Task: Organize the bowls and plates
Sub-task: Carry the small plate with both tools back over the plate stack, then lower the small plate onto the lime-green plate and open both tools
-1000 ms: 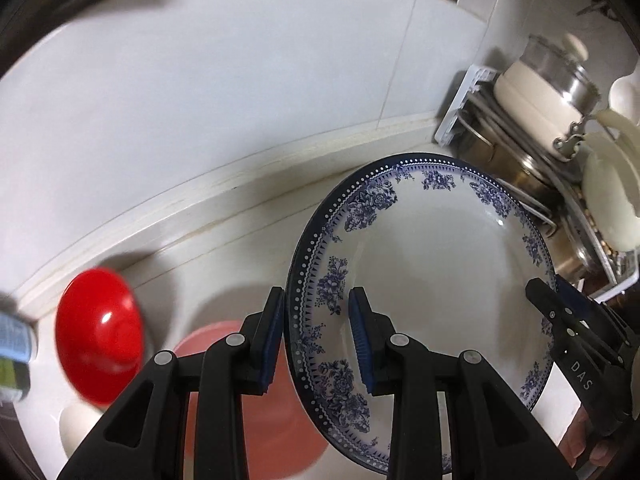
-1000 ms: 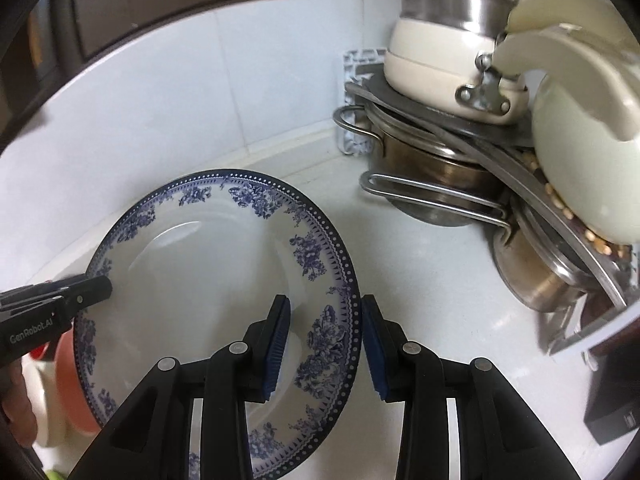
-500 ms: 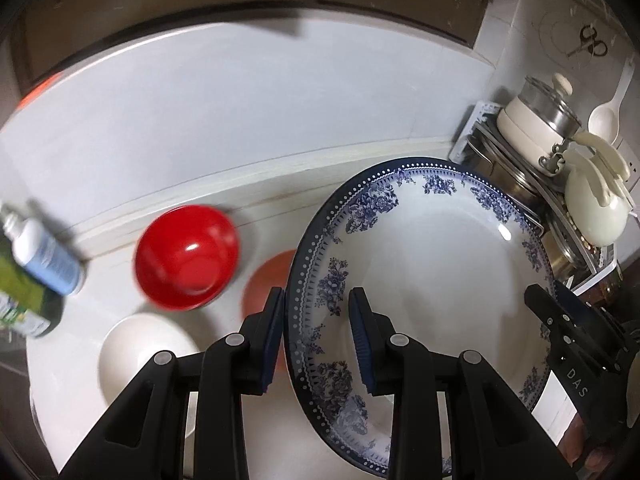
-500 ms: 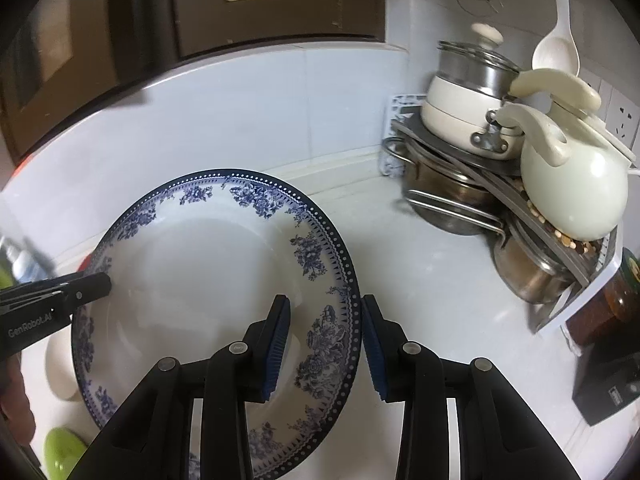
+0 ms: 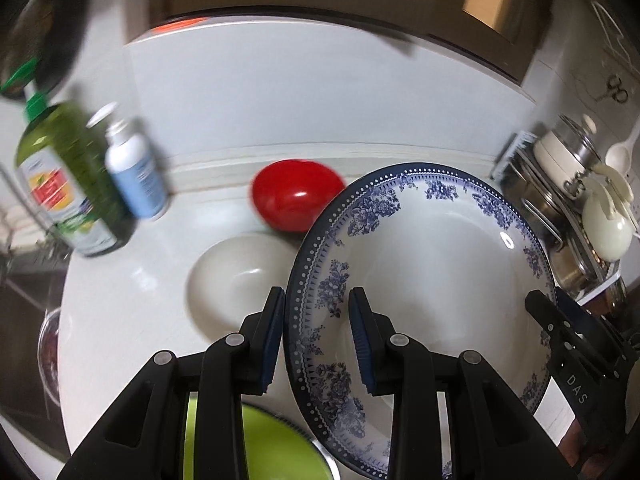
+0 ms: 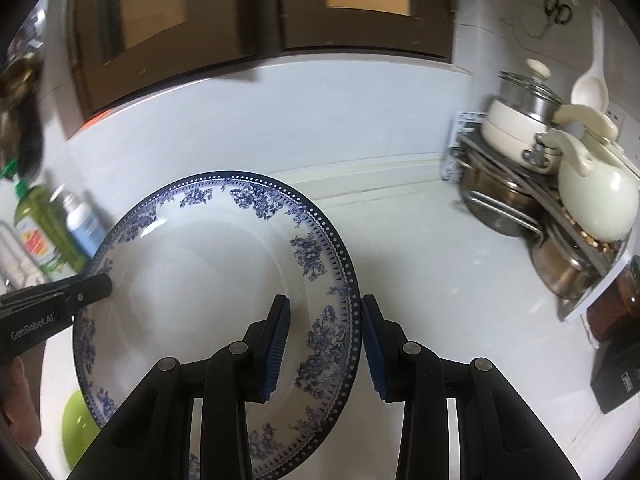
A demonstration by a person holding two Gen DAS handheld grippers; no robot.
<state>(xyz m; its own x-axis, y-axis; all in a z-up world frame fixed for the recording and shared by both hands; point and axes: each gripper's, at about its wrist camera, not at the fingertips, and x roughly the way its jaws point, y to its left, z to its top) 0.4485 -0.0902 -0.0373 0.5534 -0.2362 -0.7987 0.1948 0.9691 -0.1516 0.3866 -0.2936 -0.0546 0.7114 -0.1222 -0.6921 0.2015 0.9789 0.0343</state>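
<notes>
1. The left gripper (image 5: pixel 316 336) is straddling the left rim of the blue-and-white plate (image 5: pixel 432 280), its pads set narrowly either side of the edge; I cannot tell for sure that both pads are touching.
2. The right gripper (image 6: pixel 322 344) is doing the same on the opposite rim, pads narrow around the plate's edge, so the plate (image 6: pixel 208 280) is hanging between the two, tilted and clear of the desk (image 6: pixel 440 300).
3. Just below the left gripper a green bowl (image 5: pixel 260 440) is sitting, partly hidden by the fingers.
4. Beyond it a white bowl (image 5: pixel 240 280) is resting on the desk, and a red bowl (image 5: pixel 296 194) is lying behind that, near the wall.
5. Further left, a green bottle (image 5: pixel 60 184) and a white bottle (image 5: pixel 136 176) are standing together.
6. At the far right, a rack of pots (image 6: pixel 520 184) and a cream kettle (image 6: pixel 592 196) are crowding the corner.
7. My worry: the glazed rim is looking slippery, and if either gripper is pinching loosely or the two are drifting apart, the plate could be slipping out and dropping onto the bowls beneath. Swinging it wide could also be clipping the bottles.
</notes>
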